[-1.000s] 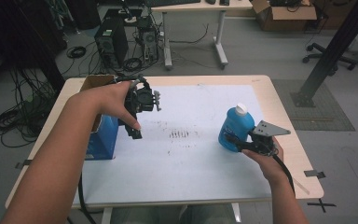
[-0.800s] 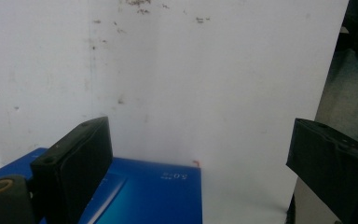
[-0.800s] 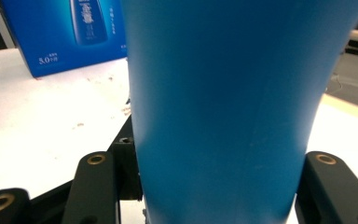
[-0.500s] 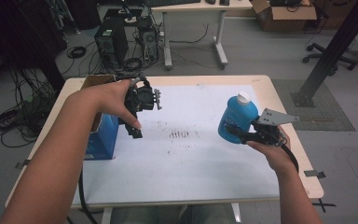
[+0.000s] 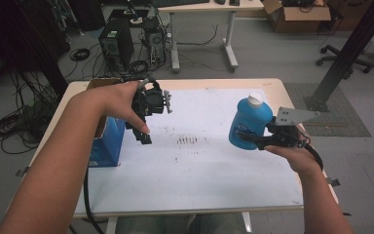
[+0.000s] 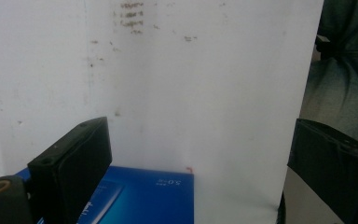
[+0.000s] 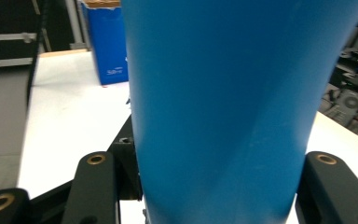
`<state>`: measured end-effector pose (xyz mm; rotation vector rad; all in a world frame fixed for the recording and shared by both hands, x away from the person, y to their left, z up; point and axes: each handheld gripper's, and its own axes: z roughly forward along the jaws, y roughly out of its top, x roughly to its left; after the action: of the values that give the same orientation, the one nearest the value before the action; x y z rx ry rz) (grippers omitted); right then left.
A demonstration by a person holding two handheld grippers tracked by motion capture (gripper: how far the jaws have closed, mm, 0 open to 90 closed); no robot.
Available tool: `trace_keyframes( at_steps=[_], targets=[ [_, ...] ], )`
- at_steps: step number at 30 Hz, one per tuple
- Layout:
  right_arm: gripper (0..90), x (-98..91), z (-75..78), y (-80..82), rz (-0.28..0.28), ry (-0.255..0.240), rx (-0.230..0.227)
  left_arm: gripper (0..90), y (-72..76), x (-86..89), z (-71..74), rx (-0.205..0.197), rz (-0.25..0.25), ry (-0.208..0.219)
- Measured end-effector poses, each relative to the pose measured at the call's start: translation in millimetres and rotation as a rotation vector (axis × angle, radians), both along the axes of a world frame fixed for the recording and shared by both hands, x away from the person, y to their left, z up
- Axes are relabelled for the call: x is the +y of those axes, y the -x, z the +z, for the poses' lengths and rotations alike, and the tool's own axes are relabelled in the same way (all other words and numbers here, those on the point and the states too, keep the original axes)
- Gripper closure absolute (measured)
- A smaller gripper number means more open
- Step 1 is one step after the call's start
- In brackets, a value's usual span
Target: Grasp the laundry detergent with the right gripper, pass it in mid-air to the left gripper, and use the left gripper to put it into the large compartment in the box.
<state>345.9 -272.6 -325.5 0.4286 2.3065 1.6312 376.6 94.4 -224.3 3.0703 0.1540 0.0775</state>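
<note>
Right gripper (image 5: 258,140) clamped on blue plastic bottle with white cap (image 5: 247,122), held above right side of white table (image 5: 224,180). Left gripper (image 5: 143,137) gaping, empty, by blue cardboard box (image 5: 108,146) at left. Keep bottle upright, grip firm, carry slowly.

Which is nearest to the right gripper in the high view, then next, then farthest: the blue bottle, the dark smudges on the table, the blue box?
1. blue bottle: clamped in the right gripper.
2. dark smudges: mid-table, to its left.
3. blue box: far left edge, by the left gripper.
</note>
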Motion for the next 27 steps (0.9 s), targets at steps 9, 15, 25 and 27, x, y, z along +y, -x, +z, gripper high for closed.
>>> trace_keyframes(
  at_steps=[9,15,25,27],
  targets=[
    [45.4,12.4,0.9,-0.8,0.061,0.013,0.005,6.2,5.9,-4.1,11.2,0.001,-0.017,0.009],
    [45.4,26.4,0.2,-2.9,0.104,0.023,0.005,6.1,8.3,-8.3,16.6,0.002,-0.029,0.011],
    [45.5,42.5,-3.4,-4.6,0.143,0.022,0.006,6.1,9.0,-14.9,20.3,0.004,-0.043,0.012],
    [45.4,45.5,-4.2,-4.7,0.151,0.025,0.005,6.1,9.2,-16.6,21.0,0.004,-0.047,0.013]
  ],
)
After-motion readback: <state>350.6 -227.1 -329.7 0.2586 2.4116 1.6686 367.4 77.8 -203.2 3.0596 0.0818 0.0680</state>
